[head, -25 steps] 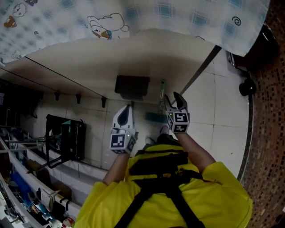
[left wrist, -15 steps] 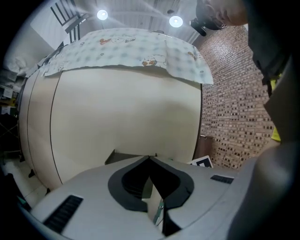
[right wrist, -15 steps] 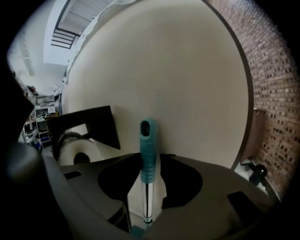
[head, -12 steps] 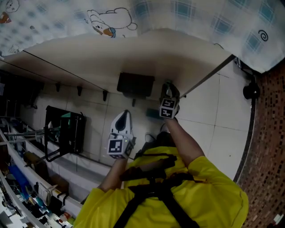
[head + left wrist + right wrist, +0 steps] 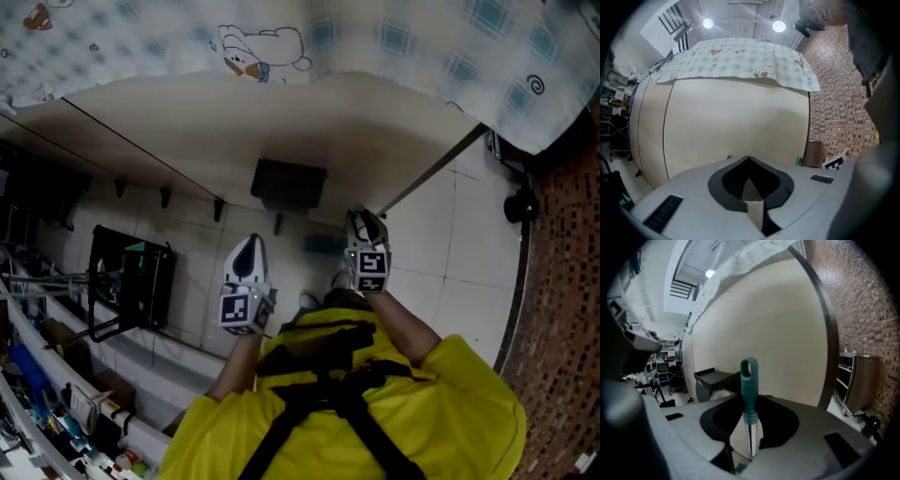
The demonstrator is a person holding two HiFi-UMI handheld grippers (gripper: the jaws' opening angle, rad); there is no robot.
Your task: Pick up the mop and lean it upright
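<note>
The mop handle (image 5: 749,380), a metal tube with a teal cap and hanging loop, stands upright between the jaws of my right gripper (image 5: 749,401). The jaws are closing around it, and a thin gap still shows on each side of the tube. In the head view my right gripper (image 5: 364,223) is held out in front of me, close to the cream curved wall (image 5: 234,131). A teal patch (image 5: 323,246), perhaps the mop's lower end, lies just to its left. My left gripper (image 5: 247,253) hangs lower left, shut and empty, pointing at the wall (image 5: 740,122).
A black box (image 5: 289,185) stands against the wall ahead. A black cart (image 5: 131,286) is at the left, with cluttered shelves (image 5: 56,394) beyond it. A dark strip (image 5: 431,173) edges the wall at the right, beside white floor tiles (image 5: 469,253) and brickwork (image 5: 562,281). A patterned cloth (image 5: 281,37) drapes over the top.
My right gripper's jaws stood wide apart a second ago and have narrowed around the mop handle. It moved toward the wall, then drew slightly back. The left gripper drifted a little left.
</note>
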